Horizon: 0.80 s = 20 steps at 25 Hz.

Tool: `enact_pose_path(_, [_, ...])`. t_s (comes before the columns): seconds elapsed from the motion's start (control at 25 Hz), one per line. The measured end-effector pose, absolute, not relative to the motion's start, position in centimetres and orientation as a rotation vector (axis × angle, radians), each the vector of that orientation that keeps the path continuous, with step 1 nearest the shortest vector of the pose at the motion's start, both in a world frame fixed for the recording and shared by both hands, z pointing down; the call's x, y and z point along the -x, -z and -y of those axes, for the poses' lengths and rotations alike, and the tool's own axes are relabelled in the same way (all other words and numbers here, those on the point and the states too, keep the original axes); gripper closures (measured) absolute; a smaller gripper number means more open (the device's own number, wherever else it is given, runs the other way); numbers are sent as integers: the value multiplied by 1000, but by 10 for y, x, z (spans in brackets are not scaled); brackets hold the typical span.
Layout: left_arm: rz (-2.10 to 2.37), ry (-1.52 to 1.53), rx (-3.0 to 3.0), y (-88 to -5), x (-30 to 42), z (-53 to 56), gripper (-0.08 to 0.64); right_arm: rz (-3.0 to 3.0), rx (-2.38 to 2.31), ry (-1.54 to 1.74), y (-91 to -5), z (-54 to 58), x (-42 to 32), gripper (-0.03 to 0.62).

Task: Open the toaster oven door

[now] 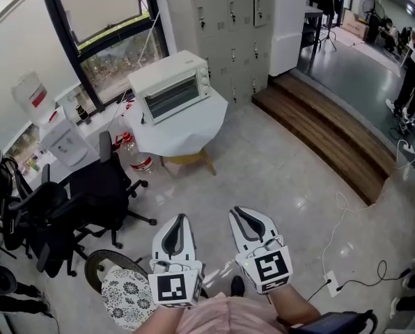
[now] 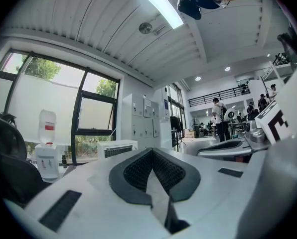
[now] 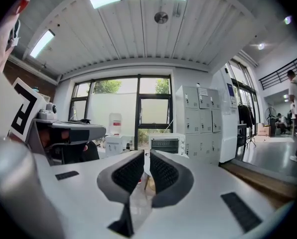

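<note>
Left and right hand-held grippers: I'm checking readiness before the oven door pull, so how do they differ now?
The left hand-held gripper has its jaws meeting at the tips; the right hand-held gripper shows a narrow gap between them. The toaster oven sits just above the right one's jaws in its view, but left of the left one's. Both hold nothing and are well short of the oven, whose door looks shut.

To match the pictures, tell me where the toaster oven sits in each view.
Head view: oven upper middle, left of centre.
Left gripper view: oven small, left of centre, just above the jaws.
Right gripper view: oven near centre, just above the jaws.
Shared landmark: lockers, right of the oven in every view.
</note>
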<state>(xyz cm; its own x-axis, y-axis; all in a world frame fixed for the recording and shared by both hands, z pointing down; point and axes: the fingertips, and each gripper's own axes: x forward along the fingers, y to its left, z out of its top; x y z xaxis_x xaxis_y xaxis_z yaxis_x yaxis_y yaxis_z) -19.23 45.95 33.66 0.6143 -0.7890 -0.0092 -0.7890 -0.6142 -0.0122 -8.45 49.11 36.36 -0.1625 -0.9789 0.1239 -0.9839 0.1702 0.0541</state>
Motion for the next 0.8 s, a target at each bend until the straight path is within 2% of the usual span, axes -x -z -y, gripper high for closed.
enact_pose_path(0.44, [-1371, 44, 2841, -346, 142, -448, 547, 2294, -1946, -110, -373, -479, 28, 563])
enact_pose_path(0.8, [-1396, 43, 2852, -371, 127, -353, 546, 2279, -1909, -148, -395, -389, 11, 563])
